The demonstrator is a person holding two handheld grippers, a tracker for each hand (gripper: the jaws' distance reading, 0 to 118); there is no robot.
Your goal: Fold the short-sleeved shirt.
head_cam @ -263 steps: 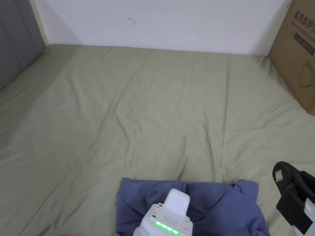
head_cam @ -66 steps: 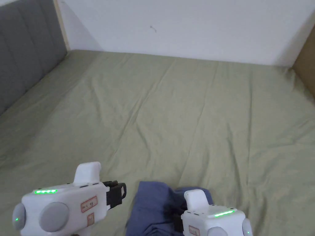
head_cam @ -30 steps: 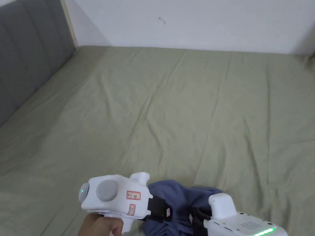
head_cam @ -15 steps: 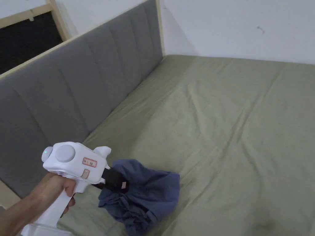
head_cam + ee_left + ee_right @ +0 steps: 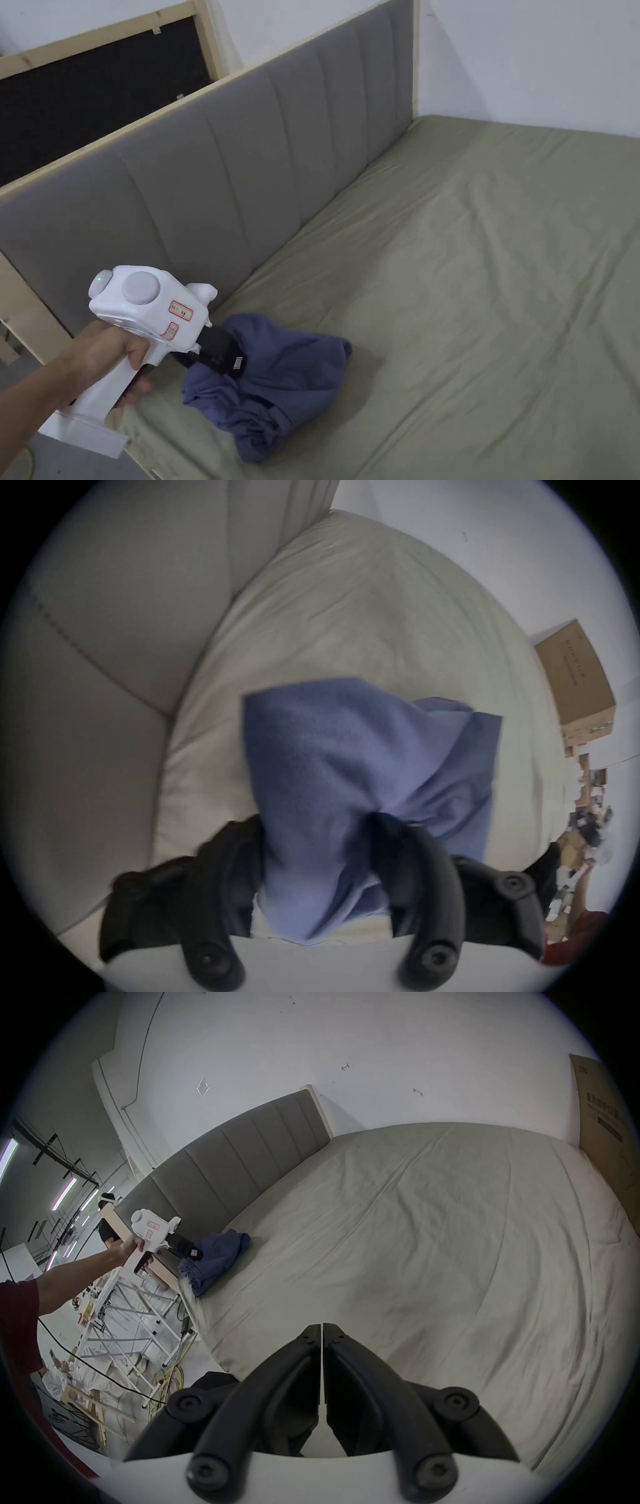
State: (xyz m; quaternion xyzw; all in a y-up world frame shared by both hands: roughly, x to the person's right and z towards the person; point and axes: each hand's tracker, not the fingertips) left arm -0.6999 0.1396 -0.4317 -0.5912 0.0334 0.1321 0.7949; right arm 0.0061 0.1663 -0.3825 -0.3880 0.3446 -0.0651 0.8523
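Note:
The blue short-sleeved shirt [image 5: 281, 381] is a crumpled bundle at the bed's near corner, beside the headboard. Its lower part rests on the sheet. My left gripper [image 5: 228, 361], white with black jaws and held in a hand, grips the bundle's upper left side. In the left gripper view the shirt [image 5: 346, 757] is bunched between the jaws of the left gripper [image 5: 317, 823], which stand apart on the thick cloth. In the right gripper view the right gripper [image 5: 322, 1329] is shut with nothing in it, over the bed's near edge. That view shows the left gripper [image 5: 192, 1253] and shirt [image 5: 218, 1255] farther off.
A grey padded headboard [image 5: 250, 175] runs along the left of the green sheet [image 5: 469, 281], which spreads wide to the right. A cardboard box [image 5: 602, 1130] stands at the far right. White frames and cables [image 5: 138, 1321] sit on the floor beside the bed. Another person [image 5: 105, 1217] stands far off.
The shirt, earlier partly spread at the near edge, was bunched by both grippers. The left gripper has carried it left toward the headboard. The right gripper has left the head view, which has also turned left.

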